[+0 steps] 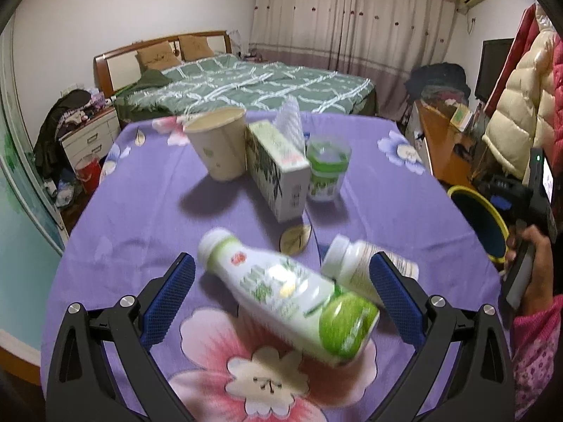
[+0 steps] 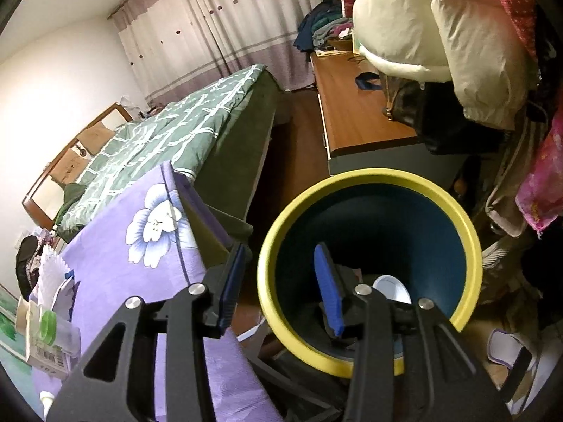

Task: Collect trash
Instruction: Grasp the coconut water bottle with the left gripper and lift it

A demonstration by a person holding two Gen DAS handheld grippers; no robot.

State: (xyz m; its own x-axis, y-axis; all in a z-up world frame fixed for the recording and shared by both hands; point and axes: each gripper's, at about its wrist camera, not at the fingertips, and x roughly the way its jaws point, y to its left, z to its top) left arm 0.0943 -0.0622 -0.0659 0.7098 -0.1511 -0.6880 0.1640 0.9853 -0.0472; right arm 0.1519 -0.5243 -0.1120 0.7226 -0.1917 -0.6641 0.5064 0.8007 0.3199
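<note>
Purple floral cloth covers the bench [image 1: 140,211], which carries everything in the left wrist view. Beside the bench's far corner stands the trash bin [image 2: 457,218], a round tub with a yellow rim and dark blue inside; a white scrap lies at its bottom. The right tongs [image 2: 281,281] hang over the bin's near rim, spread wide with nothing between them, one blue pad inside the bin and one outside it.

On the bench, a tissue box [image 1: 278,172] printed with green leaves stands near the middle, with a beige paper cup [image 1: 220,146] touching its left side and a clear jar with a green lid [image 1: 325,168] just to its right. Nearer, the left tongs [image 1: 285,288] are spread around a white plastic bottle [image 1: 288,292] lying on its side, blurred, with a green label and green base, its white cap pointing left. No pad visibly touches it. A smaller white bottle [image 1: 355,263] lies just behind it, near a round wooden coaster [image 1: 295,239].
</note>
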